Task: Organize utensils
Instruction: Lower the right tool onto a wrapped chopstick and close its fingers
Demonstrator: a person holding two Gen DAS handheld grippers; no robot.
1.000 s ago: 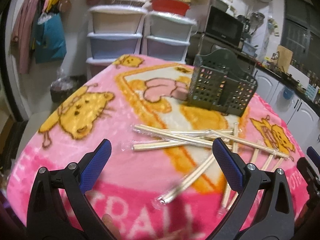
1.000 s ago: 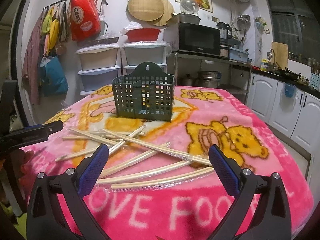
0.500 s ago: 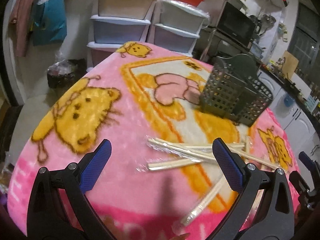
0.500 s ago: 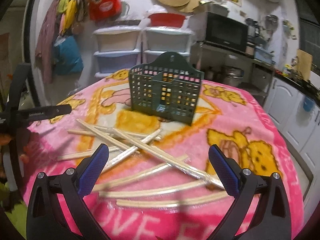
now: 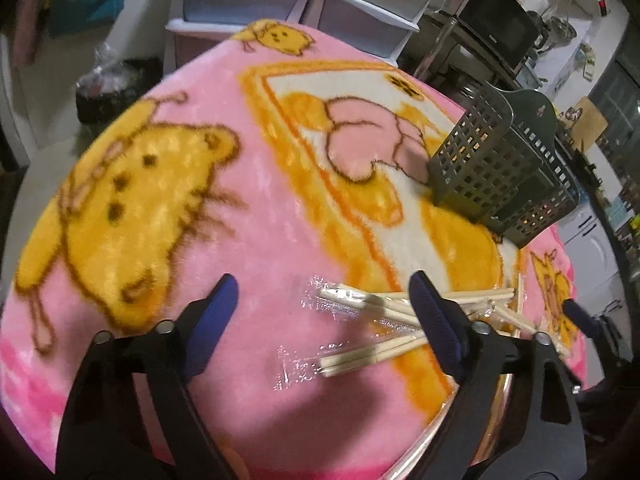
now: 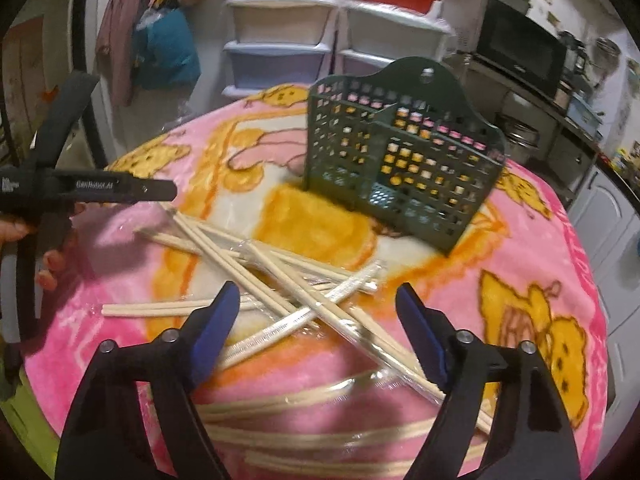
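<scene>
Several pairs of wooden chopsticks in clear plastic sleeves (image 6: 280,276) lie crossed in a loose pile on the pink cartoon blanket (image 6: 520,240). The pile also shows in the left wrist view (image 5: 372,320). A dark green perforated utensil basket (image 6: 400,168) stands upright behind the pile; it also shows in the left wrist view (image 5: 500,168). My left gripper (image 5: 324,304) is open and empty, above the left ends of the chopsticks. My right gripper (image 6: 318,320) is open and empty, low over the middle of the pile.
The blanket (image 5: 160,184) covers a round table. Stacked plastic drawers (image 6: 280,40) stand behind it. A microwave (image 6: 520,44) sits on a shelf at the back right. White cabinets (image 6: 612,208) are to the right. The left gripper body (image 6: 80,188) shows at the right view's left edge.
Both grippers have moved forward and down toward the chopstick pile, which now sits between and under their fingers. Both stay open. The chopsticks and basket have not moved.
</scene>
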